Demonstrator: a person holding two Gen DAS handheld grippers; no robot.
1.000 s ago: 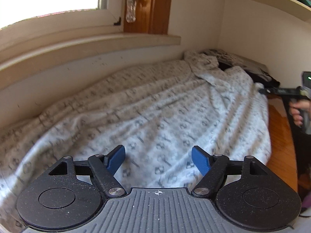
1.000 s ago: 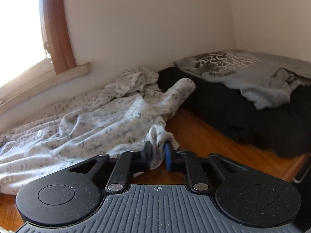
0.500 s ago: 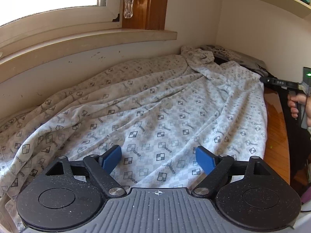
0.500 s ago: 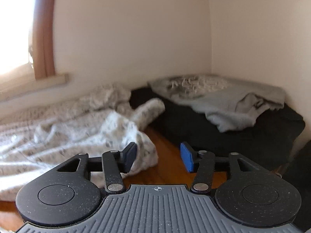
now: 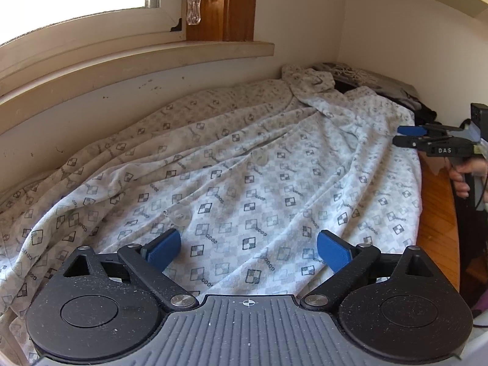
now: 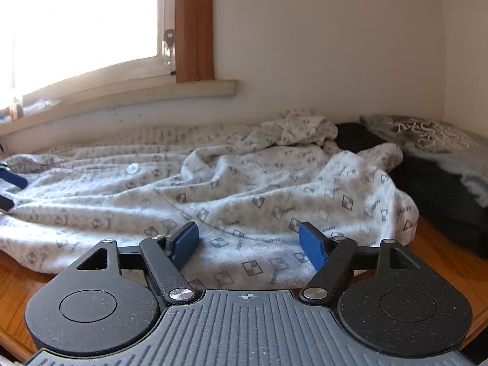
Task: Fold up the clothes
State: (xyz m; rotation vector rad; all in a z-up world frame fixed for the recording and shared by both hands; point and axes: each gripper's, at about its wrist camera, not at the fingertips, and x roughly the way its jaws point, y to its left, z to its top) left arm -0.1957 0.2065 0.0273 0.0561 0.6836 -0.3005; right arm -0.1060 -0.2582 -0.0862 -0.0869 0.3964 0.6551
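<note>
Across the wooden surface [image 6: 439, 244] below the windowsill [image 5: 152, 58] we see the patterned shirt [image 5: 244, 158] spread flat. Left gripper [image 5: 248, 248] and right gripper [image 6: 248, 241] hover over its near hem, fingers opening, nothing gripped.

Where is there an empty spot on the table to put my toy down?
Bare wood shows along the near edge, between the patterned shirt and the dark clothes pile. Another bare strip lies at the near left corner. Everywhere else is crowded: the shirt spreads to the wall, and the grey shirt tops the pile.
</note>
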